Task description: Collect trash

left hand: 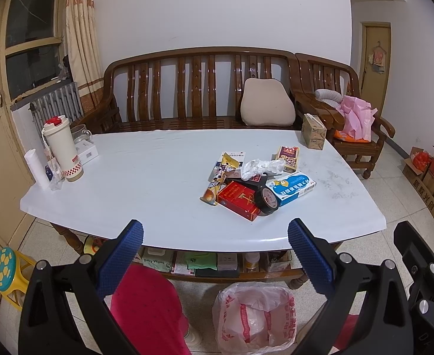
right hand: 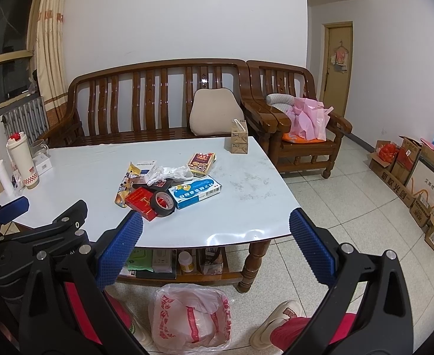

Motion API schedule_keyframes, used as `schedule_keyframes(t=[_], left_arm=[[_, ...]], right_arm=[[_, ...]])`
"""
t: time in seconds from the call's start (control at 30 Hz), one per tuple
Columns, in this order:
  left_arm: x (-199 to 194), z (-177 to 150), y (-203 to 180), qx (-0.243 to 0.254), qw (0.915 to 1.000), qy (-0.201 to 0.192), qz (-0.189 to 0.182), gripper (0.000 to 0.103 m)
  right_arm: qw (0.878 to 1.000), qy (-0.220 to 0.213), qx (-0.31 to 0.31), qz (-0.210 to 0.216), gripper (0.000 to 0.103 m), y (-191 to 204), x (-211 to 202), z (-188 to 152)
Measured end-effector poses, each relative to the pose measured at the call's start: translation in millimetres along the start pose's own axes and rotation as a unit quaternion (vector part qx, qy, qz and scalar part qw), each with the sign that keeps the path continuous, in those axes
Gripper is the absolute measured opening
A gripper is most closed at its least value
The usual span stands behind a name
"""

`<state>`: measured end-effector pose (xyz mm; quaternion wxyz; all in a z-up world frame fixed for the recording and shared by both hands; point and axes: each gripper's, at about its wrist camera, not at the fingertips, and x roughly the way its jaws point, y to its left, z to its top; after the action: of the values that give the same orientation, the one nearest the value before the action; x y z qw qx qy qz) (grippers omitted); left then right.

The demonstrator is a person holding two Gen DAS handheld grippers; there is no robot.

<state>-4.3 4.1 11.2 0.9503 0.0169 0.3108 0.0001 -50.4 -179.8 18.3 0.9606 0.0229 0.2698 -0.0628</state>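
Observation:
A heap of trash lies on the white table [left hand: 146, 183]: a red box [left hand: 239, 199], a black tape roll [left hand: 265, 200], a blue-and-white box [left hand: 292, 188], crumpled white paper [left hand: 261, 167], a snack wrapper [left hand: 217, 183] and a brown box [left hand: 288, 154]. The same heap shows in the right wrist view, with the red box [right hand: 141, 202] and tape roll [right hand: 164, 202]. A plastic bag [left hand: 254, 316] stands open on the floor below the table; it also shows in the right wrist view [right hand: 191, 319]. My left gripper [left hand: 215, 254] is open and empty, short of the table edge. My right gripper [right hand: 217, 248] is open and empty.
A white thermos [left hand: 63, 148], a white tube [left hand: 36, 168] and small boxes stand at the table's left end. A tan carton [left hand: 313, 131] sits at the far right corner. A wooden bench [left hand: 187, 88] and chair [left hand: 350, 112] stand behind. Cardboard boxes [right hand: 418, 177] line the right wall.

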Motion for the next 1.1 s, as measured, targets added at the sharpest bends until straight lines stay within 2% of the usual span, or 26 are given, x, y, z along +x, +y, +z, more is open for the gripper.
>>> schedule_keyframes(t=[0.2,0.4,0.5,0.6,0.7,0.83,0.93,1.03,1.1], left_arm=[[5.9,9.0,6.2,0.009,0.9993,0.019,-0.029,0.095],[20.6,29.6,19.1,0.019,0.9984,0.036,-0.039,0.095],[34.9,44.1,30.6,0.044,0.9974,0.050,-0.029,0.095],[51.0,59.8,41.6,0.067,0.9957,0.063,-0.013,0.095],[65.4,74.2,47.8,0.077,0.9939,0.077,-0.019,0.095],[88.2,90.2,42.2,0.114,0.9875,0.104,-0.035,0.095],[104.2,93.3,37.1,0.139,0.9841,0.107,-0.031,0.095],[126.9,92.2,30.7,0.175,0.9759,0.126,-0.037,0.095],[143.0,88.9,27.1,0.186,0.9709,0.143,-0.050,0.095]], right_arm=[[1.000,0.009,-0.003,0.022,0.097,-1.3,3.8,15.4],[0.998,0.002,-0.043,0.043,0.098,-1.6,17.3,24.4],[0.996,0.000,-0.068,0.065,0.098,-11.4,25.5,35.8],[0.994,0.019,-0.072,0.085,0.098,-24.8,41.7,51.2],[0.991,0.046,-0.072,0.104,0.098,-34.7,64.0,66.5],[0.985,0.068,-0.091,0.133,0.098,-39.1,90.0,80.5],[0.980,0.051,-0.125,0.146,0.098,-38.3,100.3,91.7],[0.971,0.029,-0.166,0.171,0.098,-37.8,113.3,98.9],[0.963,0.043,-0.197,0.178,0.098,-35.3,127.8,105.4]])
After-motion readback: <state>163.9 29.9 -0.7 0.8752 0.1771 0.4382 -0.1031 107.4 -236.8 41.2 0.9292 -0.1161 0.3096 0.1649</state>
